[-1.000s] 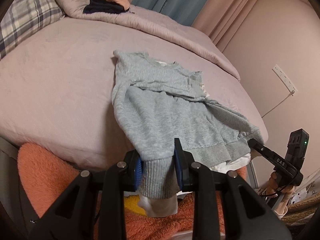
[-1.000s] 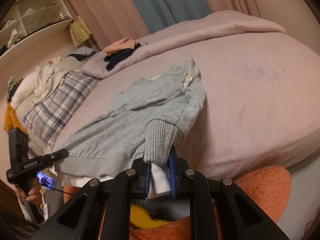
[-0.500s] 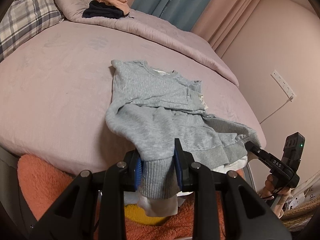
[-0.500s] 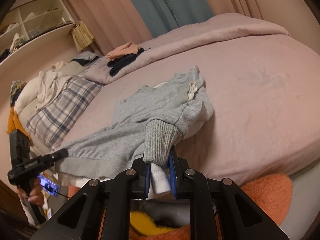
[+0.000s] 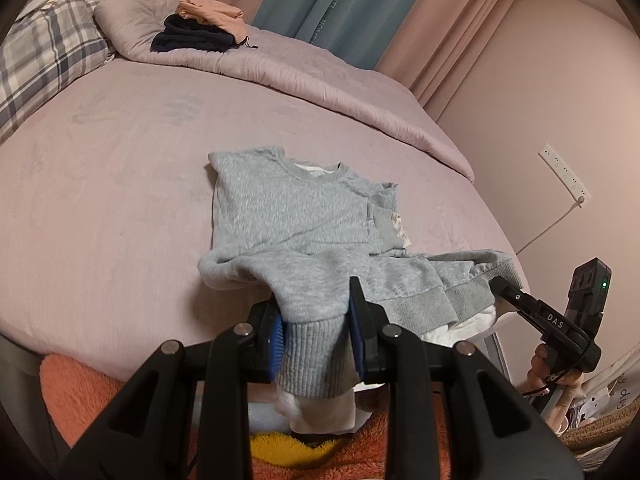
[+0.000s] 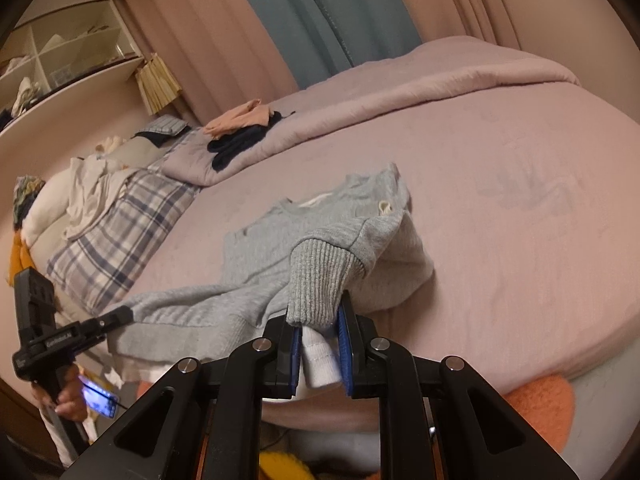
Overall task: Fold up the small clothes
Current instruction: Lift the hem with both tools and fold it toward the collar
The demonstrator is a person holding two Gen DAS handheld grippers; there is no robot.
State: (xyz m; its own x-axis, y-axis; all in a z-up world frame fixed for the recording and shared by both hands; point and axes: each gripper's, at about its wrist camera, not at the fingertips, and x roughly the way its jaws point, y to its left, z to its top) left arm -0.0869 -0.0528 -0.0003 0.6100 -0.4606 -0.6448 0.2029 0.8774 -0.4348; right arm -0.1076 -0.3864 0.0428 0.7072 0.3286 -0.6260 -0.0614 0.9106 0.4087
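A grey sweatshirt [image 5: 288, 212] lies collar-away on the pink bed [image 5: 100, 200], its lower half lifted and bunched toward me. My left gripper [image 5: 316, 312] is shut on a ribbed grey cuff [image 5: 312, 360], and a white inner layer hangs below it. My right gripper [image 6: 318, 320] is shut on the other ribbed cuff [image 6: 320, 276], again with white cloth between the pads. Each gripper also appears in the other's view, at the ends of the ribbed hem: the right gripper [image 5: 500, 282] on the right, the left gripper [image 6: 124, 314] on the left.
A folded quilt [image 5: 280, 68] runs along the far side of the bed, with dark and peach clothes [image 5: 200, 28] on it. A plaid pillow [image 5: 44, 56] lies at the far left. An orange fluffy fabric [image 5: 80, 384] lies below the near bed edge. A wall socket with a cable [image 5: 564, 176] is on the right.
Both grippers have risen and moved toward the collar with the cuffs in them. The sweatshirt's lower half has lifted off the bed edge and bunched over its upper half.
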